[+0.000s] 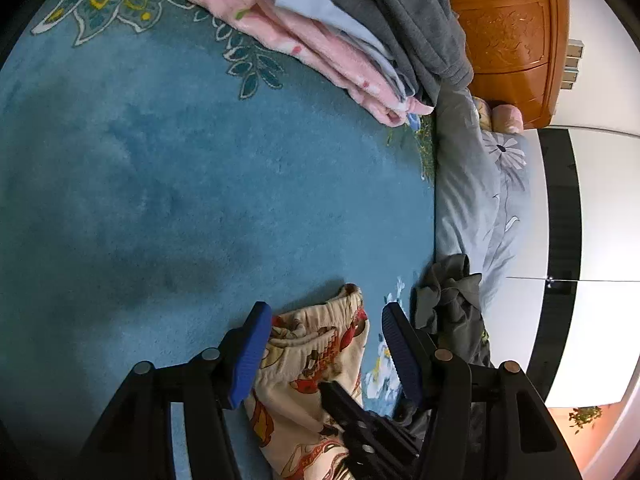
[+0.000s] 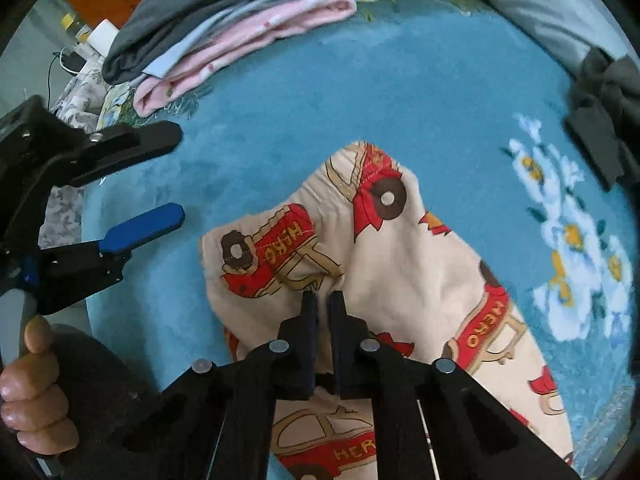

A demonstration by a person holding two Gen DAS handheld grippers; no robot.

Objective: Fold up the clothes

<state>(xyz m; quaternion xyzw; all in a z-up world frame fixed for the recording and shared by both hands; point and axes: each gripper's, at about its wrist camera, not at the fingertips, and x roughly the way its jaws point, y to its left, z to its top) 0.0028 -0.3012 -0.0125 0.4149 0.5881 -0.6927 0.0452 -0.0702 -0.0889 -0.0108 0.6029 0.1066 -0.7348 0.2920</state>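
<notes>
A cream garment printed with red cars (image 2: 400,264) lies crumpled on the blue blanket (image 2: 320,92); its elastic waistband shows in the left wrist view (image 1: 320,344). My right gripper (image 2: 324,300) is shut on a fold of the cream garment near its middle. My left gripper (image 1: 326,316) is open, its blue pads either side of the waistband and above it; it also shows at the left of the right wrist view (image 2: 172,172), open and held by a hand.
A stack of folded clothes, pink, pale blue and dark grey (image 1: 352,32), sits at the blanket's far edge. A crumpled grey garment (image 1: 452,300) lies at the blanket's right edge beside a grey floral duvet (image 1: 480,184). A wooden headboard (image 1: 508,32) stands behind.
</notes>
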